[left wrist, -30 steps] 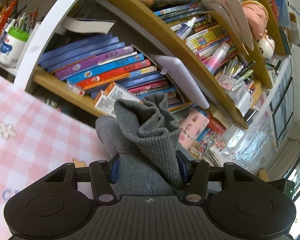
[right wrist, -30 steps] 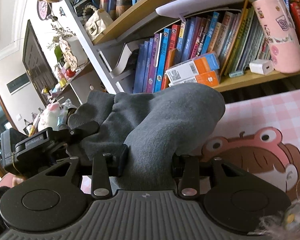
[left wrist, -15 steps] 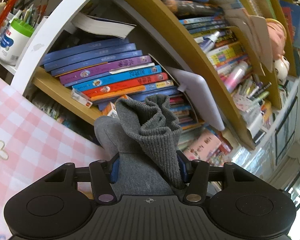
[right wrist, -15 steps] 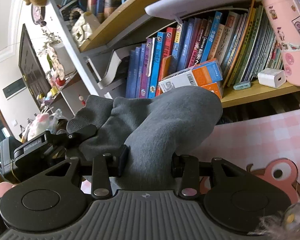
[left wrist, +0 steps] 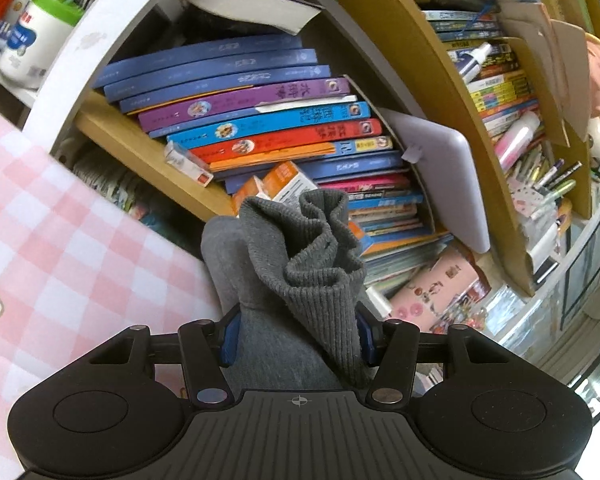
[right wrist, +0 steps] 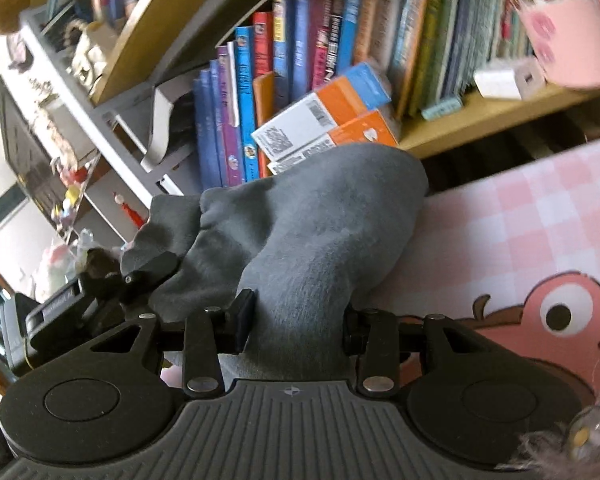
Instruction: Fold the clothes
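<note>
A grey knitted garment [left wrist: 300,264] with a ribbed cuff stands bunched up between the fingers of my left gripper [left wrist: 296,336], which is shut on it. The same grey garment [right wrist: 324,248] fills the right wrist view, where my right gripper [right wrist: 296,328] is shut on its smooth end. The left gripper [right wrist: 112,284] also shows at the left of the right wrist view, holding the far end of the cloth. Both hold the garment above the pink checked tablecloth [left wrist: 68,248]. Most fingertips are hidden by fabric.
A bookshelf packed with colourful books [left wrist: 260,120] rises close behind the table. Orange and white boxes [right wrist: 328,120], a white charger [right wrist: 504,80] and a pink cup [right wrist: 560,20] sit on its lower shelf. The tablecloth [right wrist: 520,232] carries a cartoon print [right wrist: 556,316].
Both grippers have lifted and tilted with the garment still held, so the shelf fills more of each view and less tablecloth shows. The right view is now blurred by motion.
</note>
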`<control>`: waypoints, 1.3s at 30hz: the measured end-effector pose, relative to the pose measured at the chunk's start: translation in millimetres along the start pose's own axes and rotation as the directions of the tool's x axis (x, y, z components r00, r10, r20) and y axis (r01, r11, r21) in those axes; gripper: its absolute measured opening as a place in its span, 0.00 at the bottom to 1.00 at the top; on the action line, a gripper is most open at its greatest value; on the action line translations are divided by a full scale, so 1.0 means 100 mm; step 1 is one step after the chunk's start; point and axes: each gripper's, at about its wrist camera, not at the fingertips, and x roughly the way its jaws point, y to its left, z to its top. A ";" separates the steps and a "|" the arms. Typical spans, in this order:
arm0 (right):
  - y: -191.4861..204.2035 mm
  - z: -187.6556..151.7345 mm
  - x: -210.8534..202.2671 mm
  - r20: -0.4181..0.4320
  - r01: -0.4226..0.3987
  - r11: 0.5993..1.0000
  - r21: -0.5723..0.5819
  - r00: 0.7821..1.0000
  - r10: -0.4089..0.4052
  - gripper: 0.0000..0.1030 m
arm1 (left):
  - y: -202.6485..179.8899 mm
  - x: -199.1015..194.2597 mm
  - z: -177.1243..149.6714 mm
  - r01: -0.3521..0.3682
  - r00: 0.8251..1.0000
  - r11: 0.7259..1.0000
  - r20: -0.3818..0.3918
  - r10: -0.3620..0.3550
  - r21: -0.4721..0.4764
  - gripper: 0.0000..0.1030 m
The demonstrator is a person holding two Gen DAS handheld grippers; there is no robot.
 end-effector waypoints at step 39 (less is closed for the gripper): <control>0.80 -0.90 -1.14 0.154 0.248 0.954 -0.167 0.962 -0.223 0.86 | -0.90 -1.23 -0.73 -0.088 0.991 0.940 0.125 0.050 0.329 0.98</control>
